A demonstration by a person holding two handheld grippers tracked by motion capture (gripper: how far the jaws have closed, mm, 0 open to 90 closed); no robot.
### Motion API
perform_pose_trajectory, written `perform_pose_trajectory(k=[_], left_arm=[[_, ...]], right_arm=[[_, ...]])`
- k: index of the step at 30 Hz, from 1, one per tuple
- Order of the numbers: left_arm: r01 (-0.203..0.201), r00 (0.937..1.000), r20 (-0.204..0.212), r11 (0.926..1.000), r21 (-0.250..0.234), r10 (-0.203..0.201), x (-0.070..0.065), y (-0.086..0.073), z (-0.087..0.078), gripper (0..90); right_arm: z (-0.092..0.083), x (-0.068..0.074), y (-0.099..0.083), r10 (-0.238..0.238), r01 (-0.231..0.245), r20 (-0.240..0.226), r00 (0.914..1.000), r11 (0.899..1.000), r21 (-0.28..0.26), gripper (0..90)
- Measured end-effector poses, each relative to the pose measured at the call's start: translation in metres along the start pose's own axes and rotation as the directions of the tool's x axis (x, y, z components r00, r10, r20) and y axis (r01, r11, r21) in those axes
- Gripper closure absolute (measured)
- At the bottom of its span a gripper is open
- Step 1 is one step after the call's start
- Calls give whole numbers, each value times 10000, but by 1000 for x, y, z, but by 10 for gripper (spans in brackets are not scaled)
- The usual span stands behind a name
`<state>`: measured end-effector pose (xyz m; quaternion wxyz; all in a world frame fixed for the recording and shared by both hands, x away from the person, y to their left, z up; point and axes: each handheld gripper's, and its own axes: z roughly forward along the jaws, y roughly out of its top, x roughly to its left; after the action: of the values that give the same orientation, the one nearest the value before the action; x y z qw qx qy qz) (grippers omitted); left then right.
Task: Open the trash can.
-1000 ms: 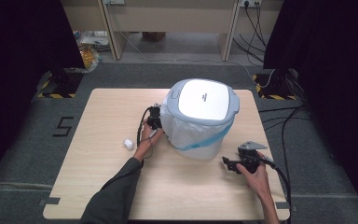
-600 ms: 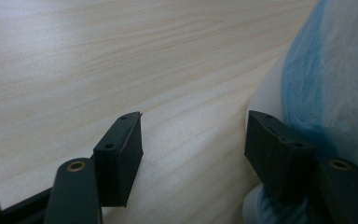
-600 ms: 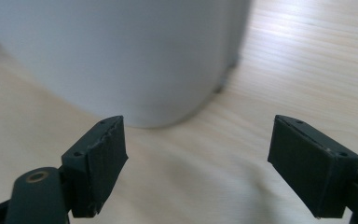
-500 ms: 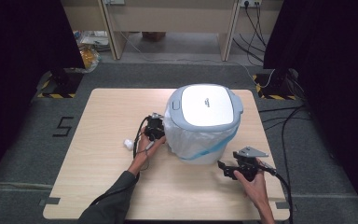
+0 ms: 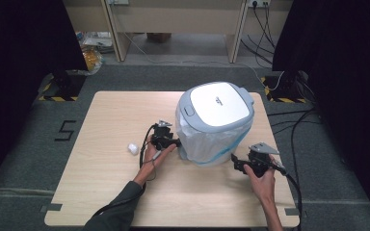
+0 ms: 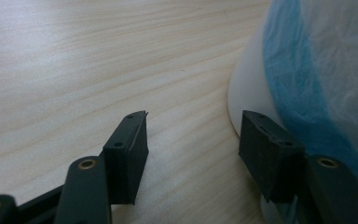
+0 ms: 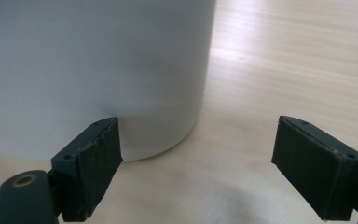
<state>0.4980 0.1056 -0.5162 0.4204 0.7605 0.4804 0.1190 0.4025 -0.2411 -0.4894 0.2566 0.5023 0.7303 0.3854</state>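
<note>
I had both tongs down at the foot of the white lidded waste bin (image 5: 216, 126), which stood on the bench (image 5: 106, 120) right of centre, its grey-rimmed lid shut and a clear liner bag with a blue band (image 6: 298, 84) hanging down the outside of its wall. Compared with a second before, the bin sat a little nearer to me and more squarely on its base, and my left hand had slid in along the bench with it, so the left tongs (image 5: 169, 142) ended up at the bin's 9 o'clock, hard by the bag. Their jaws had just been closing, yet in the left gripper view the left tongs (image 6: 193, 140) stood apart with bare wood between them, the right-hand jaw against the bin's foot beside the blue band, gripping nothing. The right tongs (image 5: 243, 163), at the bin's 5 o'clock, had just been opening; in the right gripper view the right tongs (image 7: 198, 149) gaped wide, one jaw just at the white wall (image 7: 98, 60), the other well clear over the bench, holding nothing. I read that as the right side having let go and the left lining up for a pinch on the bag's hem, so the bag work was hardly begun. A small white crumpled scrap (image 5: 133, 148) lay at the left hand's 9 o'clock, untouched.
</note>
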Motion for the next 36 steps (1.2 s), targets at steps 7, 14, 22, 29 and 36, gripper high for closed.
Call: perform_pose_trajectory(k=[7,14,22,29,36], left_arm=[[-45,9997,247,10000,14,44,-18,-6,-1,412],[-767,9945,739,9968,242,747,-48,-12,2,319],[-981,9903,978,9951,-131,989,-54,-18,-15,228],[-1005,9899,937,9929,-640,1062,-36,-35,-52,221],[-1542,9854,656,9868,-491,1573,-23,-60,-76,211]], right_arm=[[23,-28,13,667,-658,245,9975,9972,-357,236],[28,-51,24,1097,-1077,427,9930,9930,-480,221],[0,-31,8,791,-796,439,9959,9968,86,191],[-24,16,-18,-241,281,-1240,9920,9992,301,191],[-32,46,-23,-924,851,-2436,9655,9956,-404,167]])
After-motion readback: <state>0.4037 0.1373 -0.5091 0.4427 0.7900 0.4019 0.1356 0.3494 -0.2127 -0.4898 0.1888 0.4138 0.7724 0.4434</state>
